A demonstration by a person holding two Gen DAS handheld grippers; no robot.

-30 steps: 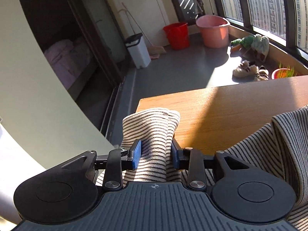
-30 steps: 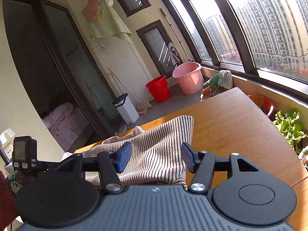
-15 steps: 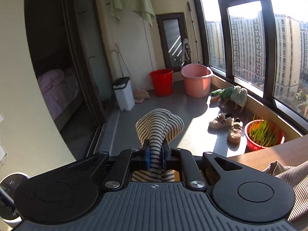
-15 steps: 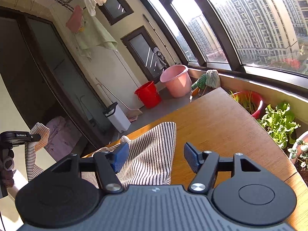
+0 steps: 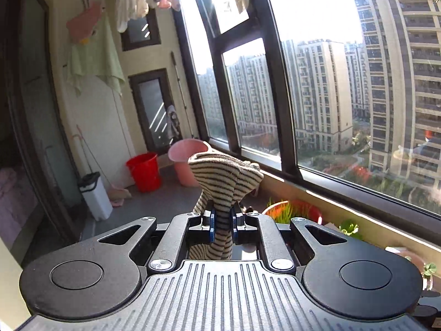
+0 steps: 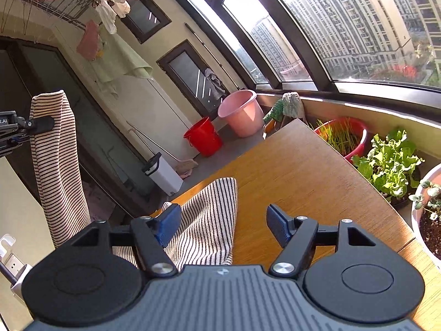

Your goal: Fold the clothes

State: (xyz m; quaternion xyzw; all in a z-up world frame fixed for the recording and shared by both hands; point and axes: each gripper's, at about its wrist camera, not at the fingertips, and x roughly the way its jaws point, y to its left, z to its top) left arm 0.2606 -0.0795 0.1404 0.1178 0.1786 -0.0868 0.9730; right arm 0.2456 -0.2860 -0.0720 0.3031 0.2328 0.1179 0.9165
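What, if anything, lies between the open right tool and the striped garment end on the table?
Nothing visible. The right tool, jaws opening, sits directly over the striped garment on the wooden table; the cloth already lies partly between the pads, nearer the left pad. The left tool is shut on the garment's other end, lifted clear.

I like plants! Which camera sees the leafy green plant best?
The right wrist view: the leafy green plant is sunlit and whole beside the wooden table. The left wrist view shows only a few leaves.
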